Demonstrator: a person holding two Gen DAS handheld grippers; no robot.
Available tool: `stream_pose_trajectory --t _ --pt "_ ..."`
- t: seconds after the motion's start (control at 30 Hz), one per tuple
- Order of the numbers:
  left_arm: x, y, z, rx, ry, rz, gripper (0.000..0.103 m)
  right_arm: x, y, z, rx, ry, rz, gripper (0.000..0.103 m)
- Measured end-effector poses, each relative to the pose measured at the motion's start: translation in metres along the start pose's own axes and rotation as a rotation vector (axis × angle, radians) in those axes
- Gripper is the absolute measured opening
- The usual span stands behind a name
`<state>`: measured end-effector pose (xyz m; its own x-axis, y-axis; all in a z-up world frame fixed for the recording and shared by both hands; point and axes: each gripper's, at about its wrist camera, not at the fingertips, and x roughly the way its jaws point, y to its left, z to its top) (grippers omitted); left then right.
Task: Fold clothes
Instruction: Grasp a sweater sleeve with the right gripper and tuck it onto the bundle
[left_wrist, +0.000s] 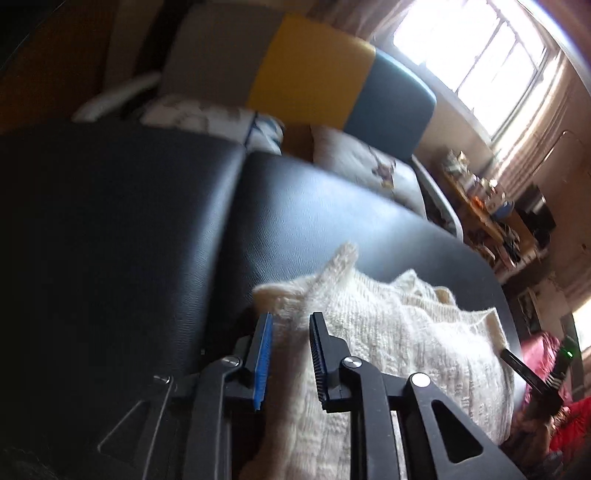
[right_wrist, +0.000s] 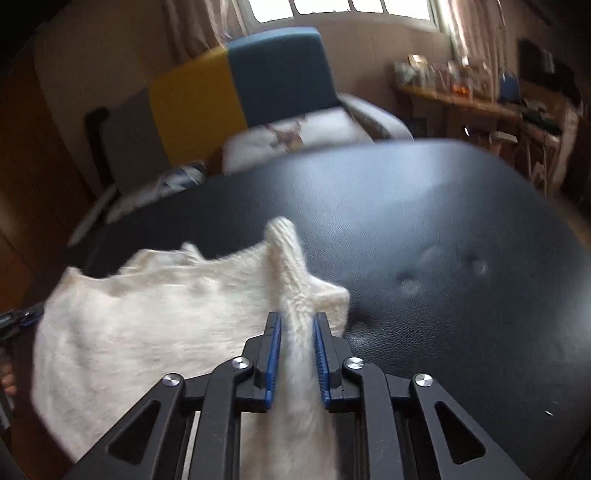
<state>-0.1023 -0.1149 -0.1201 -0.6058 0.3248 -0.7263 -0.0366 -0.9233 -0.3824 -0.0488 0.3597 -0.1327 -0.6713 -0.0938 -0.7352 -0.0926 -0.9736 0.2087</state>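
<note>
We pinch the white sweater (left_wrist: 399, 332) with both the left gripper (left_wrist: 290, 321) and right gripper (right_wrist: 297, 321), low in frame over the black table (right_wrist: 424, 221).

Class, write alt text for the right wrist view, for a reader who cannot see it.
The right gripper, its blue-padded jaws shut on a fold of the fluffy white knitted garment, holds it over the black leather-look table. Behind stand a yellow and blue padded chair and a bright window.
</note>
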Motion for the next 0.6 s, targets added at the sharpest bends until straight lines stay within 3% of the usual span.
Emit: stream_pose_trajectory --t 0.07,0.13,0.23,0.27,0.3,0.43,0.53,0.6 --pt "-0.010 -0.002 -0.008 -0.008 -0.021 -0.054 0.020 -0.016 0.008 -0.005 -0.017 -0.028 0.029 0.048" --pt "-0.016 -0.009 -0.018 -0.003 -0.029 -0.096 0.020 -0.023 0.021 -0.016 -0.053 -0.020 0.056 0.077" --pt "-0.026 -0.028 -0.034 0.055 -0.054 -0.149 0.020 -0.005 0.037 -0.039 -0.084 0.094 0.018 0.085" --pt "-0.025 -0.033 -0.038 0.064 -0.044 -0.166 0.020 -0.003 0.040 -0.045 -0.091 0.086 -0.010 0.089" --pt "-0.024 -0.037 -0.042 0.071 -0.031 -0.177 0.020 -0.001 0.043 -0.050 -0.096 0.083 -0.034 0.103" --pt "-0.010 -0.043 -0.059 0.095 0.042 -0.156 0.020 0.000 0.047 -0.059 -0.075 0.095 -0.085 0.103" --pt "0.005 -0.038 -0.071 0.096 0.105 -0.118 0.020 -0.005 0.036 -0.065 -0.070 0.104 -0.019 0.103" --pt "0.009 -0.030 -0.076 0.065 0.104 -0.150 0.020 -0.004 0.023 -0.065 -0.045 0.144 0.033 0.103"
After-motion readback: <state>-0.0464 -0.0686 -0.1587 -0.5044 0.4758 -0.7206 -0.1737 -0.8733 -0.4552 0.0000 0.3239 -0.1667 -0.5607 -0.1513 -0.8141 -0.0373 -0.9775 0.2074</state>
